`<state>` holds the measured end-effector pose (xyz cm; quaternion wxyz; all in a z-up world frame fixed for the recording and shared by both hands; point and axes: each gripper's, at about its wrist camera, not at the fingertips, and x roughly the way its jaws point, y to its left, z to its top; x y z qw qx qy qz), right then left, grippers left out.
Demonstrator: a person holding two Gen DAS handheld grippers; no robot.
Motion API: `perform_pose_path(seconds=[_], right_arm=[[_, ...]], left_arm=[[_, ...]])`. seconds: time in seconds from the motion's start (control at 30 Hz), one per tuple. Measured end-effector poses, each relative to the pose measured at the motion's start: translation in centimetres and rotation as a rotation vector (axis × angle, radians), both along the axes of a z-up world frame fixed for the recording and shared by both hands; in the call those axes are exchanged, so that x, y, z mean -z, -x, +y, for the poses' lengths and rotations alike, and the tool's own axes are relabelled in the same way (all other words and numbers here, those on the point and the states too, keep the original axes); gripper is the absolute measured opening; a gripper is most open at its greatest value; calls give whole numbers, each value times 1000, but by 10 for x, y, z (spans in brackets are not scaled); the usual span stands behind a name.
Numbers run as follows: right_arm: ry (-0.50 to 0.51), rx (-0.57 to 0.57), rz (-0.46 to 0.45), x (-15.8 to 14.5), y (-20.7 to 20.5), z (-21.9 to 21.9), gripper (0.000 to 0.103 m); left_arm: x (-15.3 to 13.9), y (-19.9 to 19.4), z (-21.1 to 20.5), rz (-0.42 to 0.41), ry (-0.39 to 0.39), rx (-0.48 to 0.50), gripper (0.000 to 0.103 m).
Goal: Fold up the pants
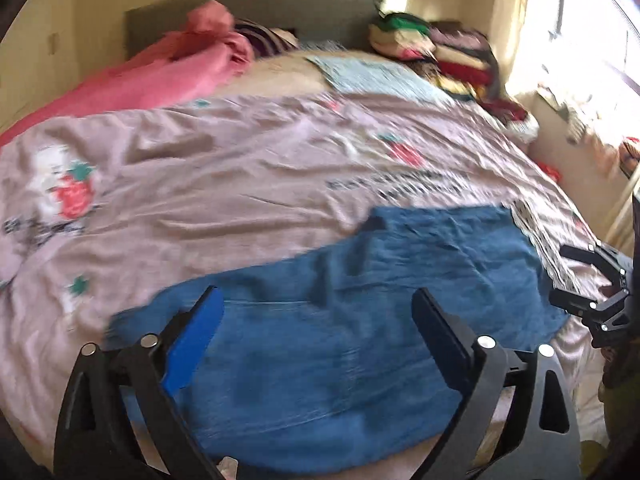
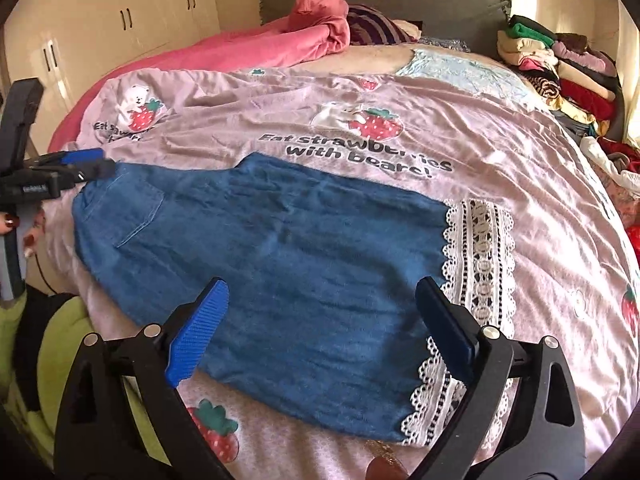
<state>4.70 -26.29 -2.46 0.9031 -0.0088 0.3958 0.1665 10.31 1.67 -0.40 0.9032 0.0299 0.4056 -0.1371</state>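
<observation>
Right wrist view is sharp; left wrist view is motion-blurred. Only the right view reads the quilt print "Eat strawberries with bears!", the cream wardrobe doors (image 2: 120, 20) with dark handles, and a hand (image 2: 16, 228) with dark red nails on the left claw's handle. Only the left view catches the bright window (image 1: 592, 40) beyond the bed's far side.

Denim pants (image 2: 272, 264) lie folded flat on the pink quilt (image 2: 520, 152), near the bed's front edge. Blue, soft-washed, lightly creased denim, roughly a long rectangle. The long axis runs left to right across the right view. The pocket and stitched seams are at the left end. The white lace hem trim (image 2: 480, 264) with scalloped edges and dark openwork is at the right end, so the legs point right.

Left claw (image 2: 86, 164) is at the pocket end; in its own view (image 1: 320, 300) the fingers are spread wide over the denim with nothing between them, released. Right claw (image 2: 322, 288) is also released, jaws wide apart above the hem half, pads clear of the cloth. Pads are ribbed blue plastic on black arms.

Rumpled pink blanket (image 2: 280, 40) lies by the grey headboard (image 2: 440, 0). A stack of folded clothes (image 2: 560, 76) sits at the far right corner.
</observation>
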Motion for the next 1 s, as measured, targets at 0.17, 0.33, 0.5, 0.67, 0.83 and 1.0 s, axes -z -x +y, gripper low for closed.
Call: perform_pose_path(seconds=[0.17,0.33,0.5,0.67,0.83,1.0], right_arm=[[-2,-21,58,18,-8,10,89],[21,10,146,47,-15,9,89],[13,28,170,59,-16,8,93],[-6,43,160,53,-15,6,94],[-50,93,82,27,-1,-13,94],[-70,173,30,5,14,-47,94]], left_arm=[[42,-17,-35,96,-6,87,95],[81,-20,-43,152,-90,100,97],[84,-21,-35,162,-36,94,98],[83,-21,-38,156,-38,95,99],[65,-16,-38,141,-21,93,99],[31,-13,-47,80,-15,116,99]])
